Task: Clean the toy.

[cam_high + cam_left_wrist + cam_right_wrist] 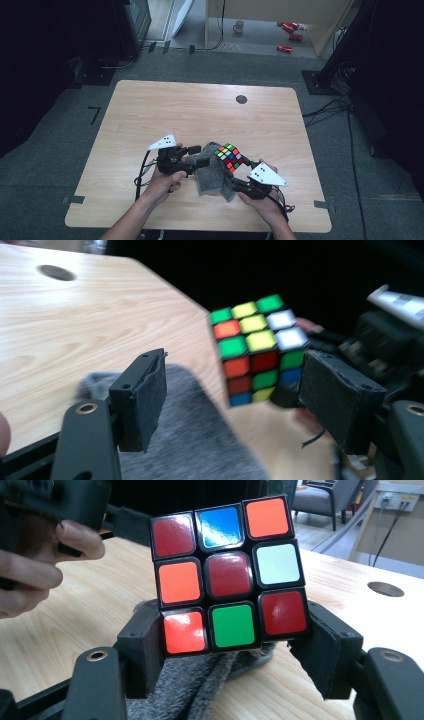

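Your right hand-held gripper [235,645] pinches the puzzle cube [227,577] by its lowest layer, holding it just above the grey cloth [212,175] on the worktop [150,110]. Your left hand-held gripper [240,400] stands spread and empty beside the cube, over the cloth.

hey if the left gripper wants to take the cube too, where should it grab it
Probably the cube's upper layer, on two flat opposite faces, coming from the left gripper's own side. The right gripper already clamps the bottom layer, with the cloth below, so the top is what stands free.
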{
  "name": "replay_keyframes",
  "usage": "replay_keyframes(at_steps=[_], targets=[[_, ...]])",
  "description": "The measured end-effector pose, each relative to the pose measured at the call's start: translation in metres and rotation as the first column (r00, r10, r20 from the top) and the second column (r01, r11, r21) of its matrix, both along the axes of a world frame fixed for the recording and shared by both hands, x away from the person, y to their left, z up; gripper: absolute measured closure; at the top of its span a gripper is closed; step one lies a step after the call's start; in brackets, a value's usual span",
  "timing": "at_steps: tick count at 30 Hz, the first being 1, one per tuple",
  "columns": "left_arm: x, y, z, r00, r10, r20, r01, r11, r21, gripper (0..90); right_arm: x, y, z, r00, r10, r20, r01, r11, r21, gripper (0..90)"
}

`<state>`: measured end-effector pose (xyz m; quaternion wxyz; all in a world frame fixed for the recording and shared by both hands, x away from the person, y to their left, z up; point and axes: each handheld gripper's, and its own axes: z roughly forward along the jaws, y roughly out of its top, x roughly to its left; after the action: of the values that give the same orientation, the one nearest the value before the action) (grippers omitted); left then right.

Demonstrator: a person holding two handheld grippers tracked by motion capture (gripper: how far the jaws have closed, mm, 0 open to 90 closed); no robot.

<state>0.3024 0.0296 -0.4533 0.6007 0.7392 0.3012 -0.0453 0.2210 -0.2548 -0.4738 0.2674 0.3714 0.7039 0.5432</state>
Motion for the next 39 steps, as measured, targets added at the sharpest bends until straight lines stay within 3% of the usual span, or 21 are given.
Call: replay_keyframes(at_steps=[4,5,9,10,11,12,13,15,16,17,18,20,22,23,24,25,26,30,33,35,39], targets=[[-0.001,-0.007,-0.01,0.9983,0.036,0.047,-0.041,0.9925,0.115,28.5,0.001,-0.008,0.001,0.9997,-0.019,-0.014,0.019,1.0,0.014,34.0],[-0.001,-0.015,-0.016,0.9972,0.051,0.054,-0.06,0.9821,0.179,26.4,0.002,-0.012,0.002,0.9993,-0.03,-0.022,0.031,0.999,0.024,34.0],[-0.006,-0.03,-0.024,0.993,0.052,0.106,-0.079,0.9598,0.269,24.1,0.002,-0.018,0.002,0.9983,-0.042,-0.039,0.044,0.999,0.032,34.0],[-0.008,-0.036,-0.026,0.9915,0.039,0.124,-0.075,0.9502,0.302,24.1,0.002,-0.018,0.002,0.9983,-0.042,-0.039,0.044,0.999,0.032,34.0],[-0.012,-0.049,-0.031,0.987,0.029,0.158,-0.088,0.92,0.382,23.1,0.002,-0.019,0.001,0.998,-0.044,-0.044,0.046,0.998,0.032,34.0],[-0.012,-0.049,-0.031,0.987,0.029,0.158,-0.088,0.92,0.382,23.2,0.002,-0.019,0.001,0.998,-0.044,-0.044,0.046,0.998,0.032,34.0],[-0.013,-0.054,-0.034,0.9855,0.034,0.166,-0.101,0.9057,0.412,23.2,0.002,-0.019,0.001,0.9979,-0.045,-0.047,0.047,0.998,0.031,34.0],[-0.014,-0.062,-0.04,0.9811,0.05,0.187,-0.135,0.8685,0.477,30.5,0.002,-0.019,0.001,0.9975,-0.049,-0.05,0.051,0.998,0.031,34.0],[-0.014,-0.067,-0.044,0.9784,0.064,0.197,-0.16,0.8346,0.527,33.4,0.002,-0.019,0.001,0.9973,-0.051,-0.053,0.053,0.998,0.033,34.0],[-0.014,-0.067,-0.044,0.9784,0.064,0.197,-0.16,0.8346,0.527,38.2,0.002,-0.02,0.001,0.9971,-0.052,-0.055,0.054,0.998,0.032,34.0],[-0.013,-0.068,-0.048,0.9784,0.069,0.195,-0.168,0.8124,0.558,44.1,0.002,-0.02,0.0,0.997,-0.053,-0.056,0.055,0.998,0.031,34.0],[-0.012,-0.068,-0.049,0.9785,0.07,0.194,-0.169,0.8109,0.56,51.0,0.002,-0.021,0.0,0.9968,-0.054,-0.059,0.056,0.998,0.032,34.0],[-0.01,-0.062,-0.049,0.9821,0.059,0.179,-0.147,0.8332,0.533,76.4,0.002,-0.023,-0.001,0.9958,-0.056,-0.072,0.06,0.997,0.044,34.0],[-0.01,-0.062,-0.049,0.9821,0.059,0.179,-0.147,0.8332,0.533,82.8,0.003,-0.023,-0.001,0.9955,-0.056,-0.076,0.06,0.997,0.05,34.0],[-0.009,-0.06,-0.047,0.9819,0.053,0.182,-0.142,0.8425,0.52,82.8,0.003,-0.023,-0.001,0.9955,-0.056,-0.076,0.06,0.997,0.05,34.0],[-0.009,-0.054,-0.042,0.9815,0.036,0.188,-0.124,0.8676,0.481,87.5,0.003,-0.023,-0.001,0.9951,-0.055,-0.082,0.06,0.996,0.06,34.0],[-0.009,-0.054,-0.042,0.9815,0.036,0.188,-0.124,0.8676,0.481,88.1,0.003,-0.023,-0.001,0.9951,-0.055,-0.082,0.06,0.996,0.06,34.0],[-0.01,-0.04,-0.03,0.9791,0.006,0.203,-0.087,0.9147,0.394,88.8,0.004,-0.024,0.0,0.9942,-0.055,-0.092,0.062,0.995,0.076,34.0],[-0.01,-0.029,-0.021,0.9773,0.01,0.211,-0.081,0.9402,0.331,89.2,0.004,-0.024,0.0,0.9932,-0.055,-0.103,0.064,0.994,0.09,34.0],[-0.01,-0.015,-0.014,0.9768,-0.022,0.213,-0.024,0.9773,0.21,89.3,0.005,-0.024,0.0,0.9926,-0.056,-0.108,0.066,0.993,0.095,34.0],[-0.015,-0.009,-0.007,0.9655,-0.084,0.246,0.058,0.9925,0.107,89.2,0.007,-0.023,-0.001,0.9912,-0.048,-0.123,0.063,0.991,0.121,34.0]])
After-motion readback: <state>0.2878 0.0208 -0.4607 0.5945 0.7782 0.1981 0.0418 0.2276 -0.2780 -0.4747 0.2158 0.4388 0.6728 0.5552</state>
